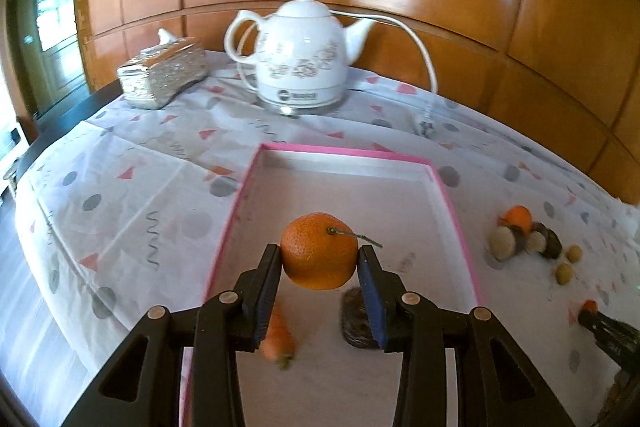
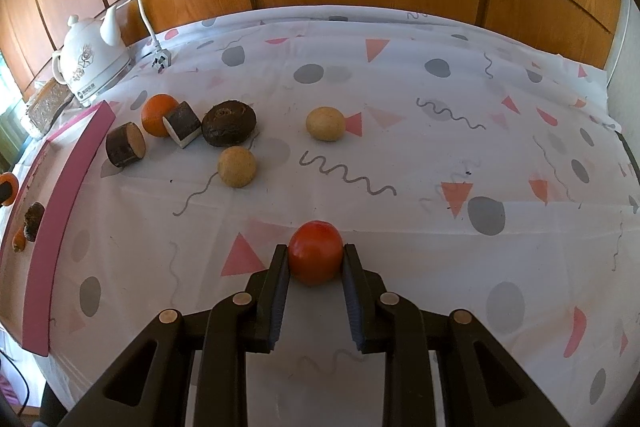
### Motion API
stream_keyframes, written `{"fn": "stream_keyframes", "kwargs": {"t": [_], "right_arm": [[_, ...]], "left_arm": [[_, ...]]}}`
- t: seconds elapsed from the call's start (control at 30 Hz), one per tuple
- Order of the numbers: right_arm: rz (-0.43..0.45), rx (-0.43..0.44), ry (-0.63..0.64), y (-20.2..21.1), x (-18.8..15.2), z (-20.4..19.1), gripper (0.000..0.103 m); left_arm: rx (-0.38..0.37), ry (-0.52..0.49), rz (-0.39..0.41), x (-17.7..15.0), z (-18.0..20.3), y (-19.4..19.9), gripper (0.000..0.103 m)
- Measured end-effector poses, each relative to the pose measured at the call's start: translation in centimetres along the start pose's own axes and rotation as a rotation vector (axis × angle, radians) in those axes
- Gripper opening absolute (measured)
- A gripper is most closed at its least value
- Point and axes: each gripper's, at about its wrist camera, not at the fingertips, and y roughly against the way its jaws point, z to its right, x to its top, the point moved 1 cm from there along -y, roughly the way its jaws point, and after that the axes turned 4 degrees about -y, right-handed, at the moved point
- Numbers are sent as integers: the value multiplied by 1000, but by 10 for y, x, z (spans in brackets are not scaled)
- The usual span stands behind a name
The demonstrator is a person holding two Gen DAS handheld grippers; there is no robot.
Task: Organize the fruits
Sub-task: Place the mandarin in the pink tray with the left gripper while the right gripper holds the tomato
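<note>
My left gripper (image 1: 319, 257) is shut on an orange mandarin (image 1: 319, 251) with a stem and holds it above the pink-rimmed box (image 1: 344, 151). In the box lie a small orange carrot-like piece (image 1: 279, 341) and a dark brown fruit (image 1: 355, 319). My right gripper (image 2: 316, 257) is shut on a red tomato (image 2: 316, 251) just above the tablecloth. To the right of the box (image 2: 68, 195) lie another mandarin (image 2: 157, 115), dark brown pieces (image 2: 229, 123), a cut log-like piece (image 2: 125, 144) and two tan round fruits (image 2: 237, 166), (image 2: 325, 123).
A white electric kettle (image 1: 300, 59) with cord and plug (image 2: 161, 59) stands at the back of the table. A silver tissue box (image 1: 164, 75) stands left of it. Wood panelling rises behind. The table's dark edge shows at the far left.
</note>
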Motion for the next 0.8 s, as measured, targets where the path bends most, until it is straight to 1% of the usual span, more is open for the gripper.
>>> {"fn": "stream_keyframes", "kwargs": {"t": [0.03, 0.1, 0.17, 0.3, 0.33, 0.43, 0.5, 0.57, 0.67, 0.8], "right_arm": [[0, 0, 1, 0, 0, 0, 26], [1, -1, 1, 0, 0, 0, 26], [3, -4, 1, 0, 0, 0, 26], [7, -7, 0, 0, -1, -1, 26], [8, -7, 0, 0, -1, -1, 26], [11, -7, -1, 0, -2, -1, 26], [13, -6, -4, 1, -2, -1, 26], [15, -6, -7, 1, -2, 0, 26], [17, -7, -12, 1, -2, -1, 26], [18, -13, -17, 2, -3, -2, 26]], "left_arm": [[3, 2, 6, 0, -2, 1, 41], [12, -2, 25, 0, -4, 6, 49], [12, -5, 35, 0, -4, 11, 54], [40, -9, 65, -3, -1, 24, 74], [42, -9, 71, -3, 0, 26, 76], [16, -16, 83, -5, 3, 36, 78], [16, -24, 88, -6, 6, 42, 89], [33, -29, 102, -8, 8, 48, 92], [66, -32, 120, -9, 10, 57, 101], [82, -20, 128, -10, 8, 64, 103]]}}
